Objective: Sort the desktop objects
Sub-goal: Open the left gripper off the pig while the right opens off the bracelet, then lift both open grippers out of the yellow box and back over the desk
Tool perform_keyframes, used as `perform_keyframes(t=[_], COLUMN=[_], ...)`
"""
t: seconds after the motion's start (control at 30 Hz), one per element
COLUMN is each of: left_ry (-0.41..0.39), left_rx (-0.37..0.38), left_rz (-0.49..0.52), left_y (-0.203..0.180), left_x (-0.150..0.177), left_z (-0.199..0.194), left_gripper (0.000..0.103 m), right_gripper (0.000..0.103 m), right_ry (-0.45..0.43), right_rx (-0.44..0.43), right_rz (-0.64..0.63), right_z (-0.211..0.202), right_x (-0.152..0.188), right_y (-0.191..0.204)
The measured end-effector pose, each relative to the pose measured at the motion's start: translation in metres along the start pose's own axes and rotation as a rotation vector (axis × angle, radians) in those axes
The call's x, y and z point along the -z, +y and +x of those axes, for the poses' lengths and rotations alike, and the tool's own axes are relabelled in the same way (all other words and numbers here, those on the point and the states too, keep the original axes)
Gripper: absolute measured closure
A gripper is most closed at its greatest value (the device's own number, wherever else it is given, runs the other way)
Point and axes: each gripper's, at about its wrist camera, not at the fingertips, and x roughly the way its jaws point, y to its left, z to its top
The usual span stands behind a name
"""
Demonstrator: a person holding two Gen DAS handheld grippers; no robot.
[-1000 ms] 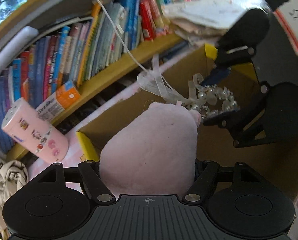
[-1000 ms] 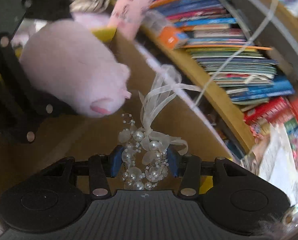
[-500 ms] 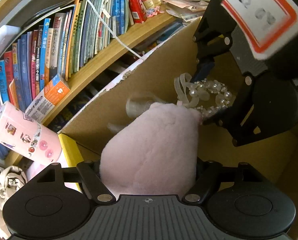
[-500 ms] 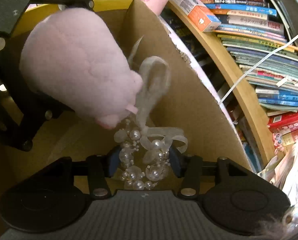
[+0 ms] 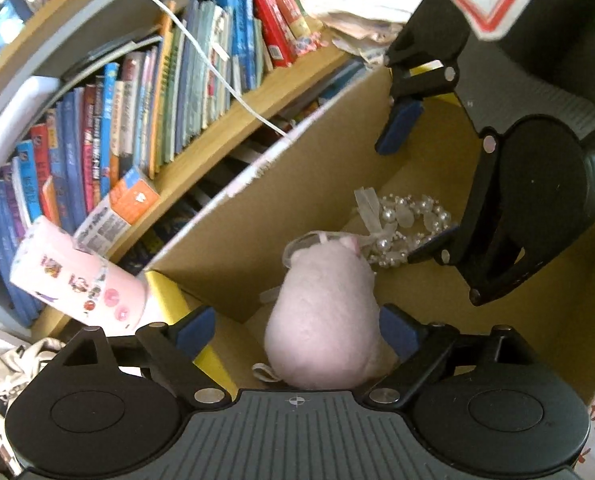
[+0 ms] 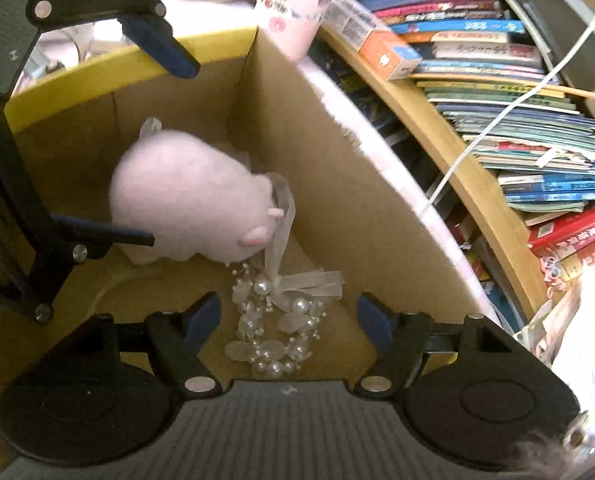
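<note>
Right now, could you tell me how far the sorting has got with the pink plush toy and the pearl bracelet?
Done: the pink plush toy and pearl bracelet both lie inside the cardboard box, side by side. In hand: nothing; the left gripper and right gripper are opening, their pads clear of both items. Left: withdrawing both grippers; whether more objects await sorting cannot be seen.

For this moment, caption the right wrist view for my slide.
Right hand-held gripper opening above pearl bracelet beside pink plush toy inside cardboard box.
</note>
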Motion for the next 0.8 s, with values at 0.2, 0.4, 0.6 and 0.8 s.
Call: perform_keyframes(t=[0.2, 0.4, 0.6, 0.8], left_ry=[-0.052, -0.102, -0.145, -0.217], left_rx=[-0.040, -0.058, -0.071, -0.072], left_rz=[-0.018, -0.064, -0.121, -0.187], left_y=[-0.002, 0.003, 0.006, 0.014], left_x=[0.009, 0.018, 0.029, 0.039], left_z=[-0.034, -0.062, -0.082, -0.107], left_gripper=[0.007, 0.006, 0.006, 0.006], right_gripper=[0.023, 0.021, 0.020, 0.019], right_ry=[-0.084, -0.140, -0.172, -0.213], right_rx=[0.040, 0.054, 0.115, 0.164], right_rz=[0.090, 0.181, 0.215, 0.275], right_z=[-0.032, -0.055, -0.074, -0.100], right_x=[0.007, 0.014, 0.020, 0.026], right_y=[-0.001, 0.004, 0.020, 0.031])
